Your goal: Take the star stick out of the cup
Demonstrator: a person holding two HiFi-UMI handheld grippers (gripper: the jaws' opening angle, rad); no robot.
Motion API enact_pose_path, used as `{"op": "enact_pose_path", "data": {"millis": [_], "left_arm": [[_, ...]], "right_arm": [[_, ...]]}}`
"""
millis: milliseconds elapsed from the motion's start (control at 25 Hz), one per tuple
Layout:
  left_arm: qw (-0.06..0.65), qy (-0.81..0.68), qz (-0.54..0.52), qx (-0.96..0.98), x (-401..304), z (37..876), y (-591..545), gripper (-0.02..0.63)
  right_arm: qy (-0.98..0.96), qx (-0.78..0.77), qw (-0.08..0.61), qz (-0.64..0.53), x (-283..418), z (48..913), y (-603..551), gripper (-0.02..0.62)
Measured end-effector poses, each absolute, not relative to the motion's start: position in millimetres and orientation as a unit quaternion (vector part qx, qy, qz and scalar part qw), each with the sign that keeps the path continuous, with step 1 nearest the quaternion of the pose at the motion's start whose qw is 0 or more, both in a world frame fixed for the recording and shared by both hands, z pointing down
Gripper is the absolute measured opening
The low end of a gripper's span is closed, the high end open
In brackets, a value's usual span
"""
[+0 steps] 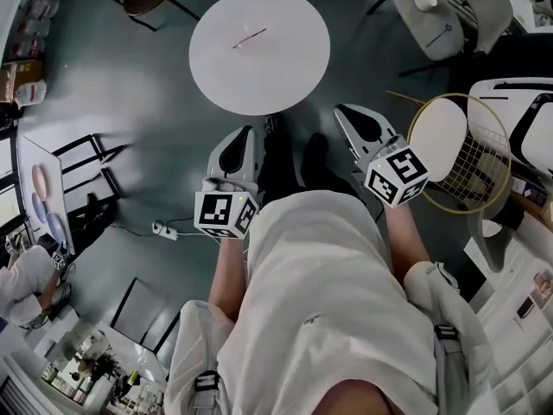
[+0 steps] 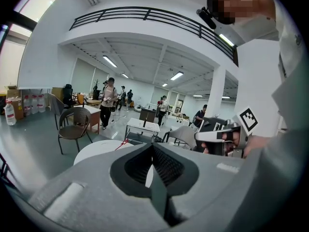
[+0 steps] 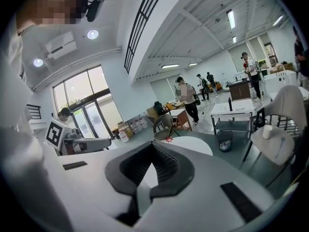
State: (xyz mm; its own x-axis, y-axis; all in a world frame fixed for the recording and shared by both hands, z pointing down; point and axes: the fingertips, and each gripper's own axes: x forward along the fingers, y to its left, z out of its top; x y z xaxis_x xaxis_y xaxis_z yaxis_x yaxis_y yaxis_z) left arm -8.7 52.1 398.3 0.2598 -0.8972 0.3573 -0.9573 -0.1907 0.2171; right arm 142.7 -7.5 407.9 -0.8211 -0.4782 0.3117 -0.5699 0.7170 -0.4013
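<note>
At the far left of the head view, a small white power strip [image 1: 164,229] lies on the grey floor [image 1: 130,102], its cable trailing off; just right of it I hold my left tongs [image 1: 245,137] low in front of my body, with its black-and-white marker cube [image 1: 225,213] nearest me and its nose toward the round white tabletop [image 1: 294,67]; seen from the left gripper view, these tongs [image 2: 152,146] are pressed together with nothing pinched, only a sliver of tabletop showing through the hollow behind the tips; a brown woven chair [image 2: 75,129] stands on the floor to their left.

The thin pink-red star stick [image 1: 249,38] lies flat near the middle of the tabletop, well apart from both tongs; the left gripper view shows its red star end [image 2: 123,143] on the white top, just beyond my closed jaws.

Right of my dark shoes [image 1: 294,158] is my right tongs [image 1: 343,111], with its own marker cube [image 1: 396,175] toward me; in the right gripper view these tongs [image 3: 154,146] are also pressed together and empty, with the stick a small red mark past the tips; further right a white paper cup [image 3: 267,132] sits on a pale chair [image 3: 285,120].
</note>
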Motion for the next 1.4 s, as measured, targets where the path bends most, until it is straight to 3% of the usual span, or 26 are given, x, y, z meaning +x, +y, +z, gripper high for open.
{"op": "enact_pose_path", "data": {"millis": [880,1400], "left_arm": [[0.176,-0.512,0.119,0.832,-78.8,411.2,-75.9,0.009],[0.201,-0.448,0.159,0.857,-119.1,450.5,-120.3,0.011]], "right_arm": [[-0.893,0.377,0.087,0.232,74.0,377.5,-87.0,0.006],[-0.86,0.435,0.102,0.245,33.8,388.9,-101.5,0.006]]}}
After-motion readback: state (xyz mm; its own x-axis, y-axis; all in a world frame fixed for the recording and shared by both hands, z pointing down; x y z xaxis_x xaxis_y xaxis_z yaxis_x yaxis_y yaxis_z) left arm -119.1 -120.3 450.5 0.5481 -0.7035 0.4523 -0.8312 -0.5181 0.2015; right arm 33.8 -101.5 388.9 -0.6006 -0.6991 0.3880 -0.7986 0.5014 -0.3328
